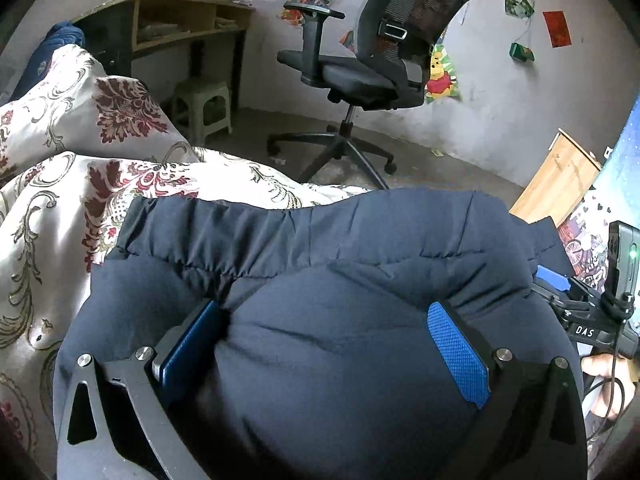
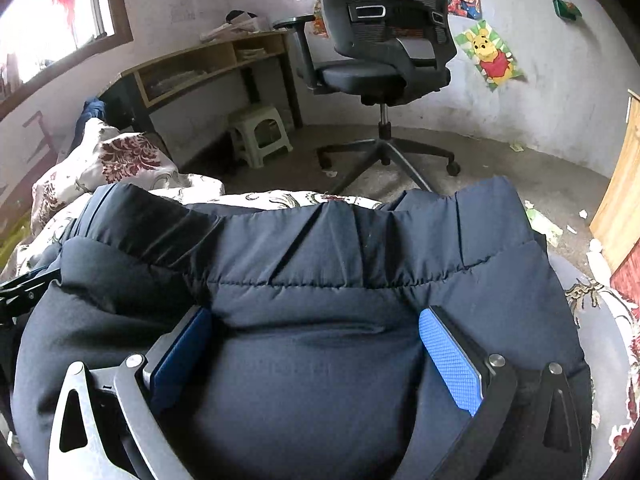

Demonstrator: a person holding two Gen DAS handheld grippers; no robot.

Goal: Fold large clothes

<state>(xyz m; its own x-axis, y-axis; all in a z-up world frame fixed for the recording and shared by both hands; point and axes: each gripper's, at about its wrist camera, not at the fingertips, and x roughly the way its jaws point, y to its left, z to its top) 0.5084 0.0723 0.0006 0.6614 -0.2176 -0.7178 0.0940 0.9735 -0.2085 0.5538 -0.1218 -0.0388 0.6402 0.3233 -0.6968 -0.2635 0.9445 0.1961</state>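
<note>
Both my tongs buried in the padded jacket

My left gripper (image 1: 324, 344) and right gripper (image 2: 316, 352) each stand wide apart, pads pressing a bulge of the navy jacket (image 1: 320, 248) rather than pinching it. It lies bunched on the floral quilt (image 1: 60, 184) near its foot edge; I judge the folding barely begun.
</note>
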